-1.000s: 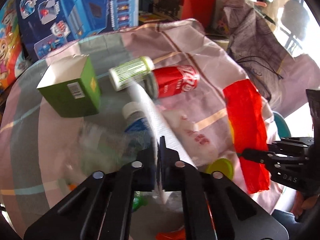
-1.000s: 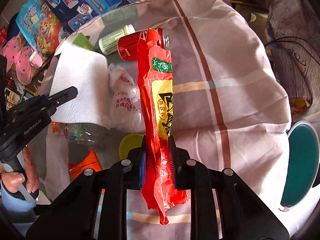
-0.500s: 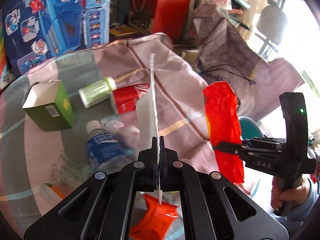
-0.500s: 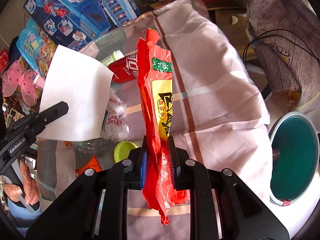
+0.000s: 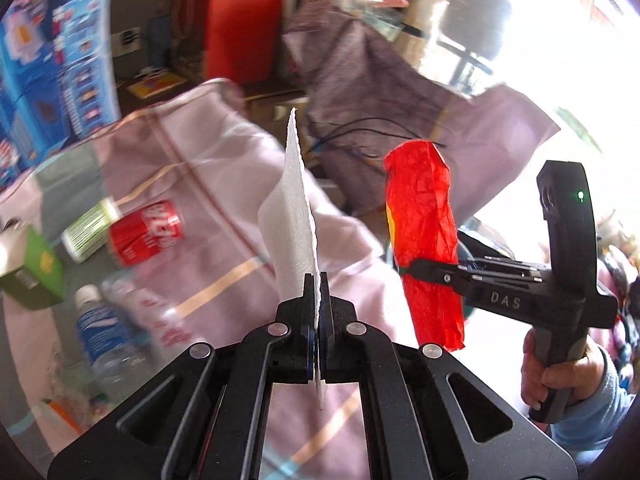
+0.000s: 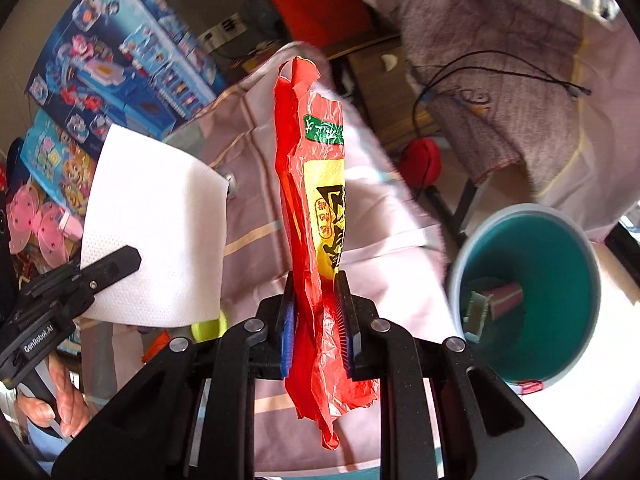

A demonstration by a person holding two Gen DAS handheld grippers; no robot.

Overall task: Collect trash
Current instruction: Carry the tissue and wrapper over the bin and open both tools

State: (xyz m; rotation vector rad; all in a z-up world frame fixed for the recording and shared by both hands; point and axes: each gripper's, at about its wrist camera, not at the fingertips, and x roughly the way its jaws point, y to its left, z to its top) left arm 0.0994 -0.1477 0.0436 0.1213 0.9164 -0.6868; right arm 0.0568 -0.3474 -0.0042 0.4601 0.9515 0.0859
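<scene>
Tablecloth edge (image 6: 416, 240) beside teal bin (image 6: 592, 280)

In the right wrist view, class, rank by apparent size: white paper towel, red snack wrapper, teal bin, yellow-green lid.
1. White paper towel and teal bin: too alike to rank.
2. Red snack wrapper, nearest the camera.
3. Yellow-green lid.

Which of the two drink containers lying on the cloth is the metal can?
The red cola can, beside the green-striped white bottle. The other, the plastic water bottle, is clear with a blue label and white cap.
</scene>
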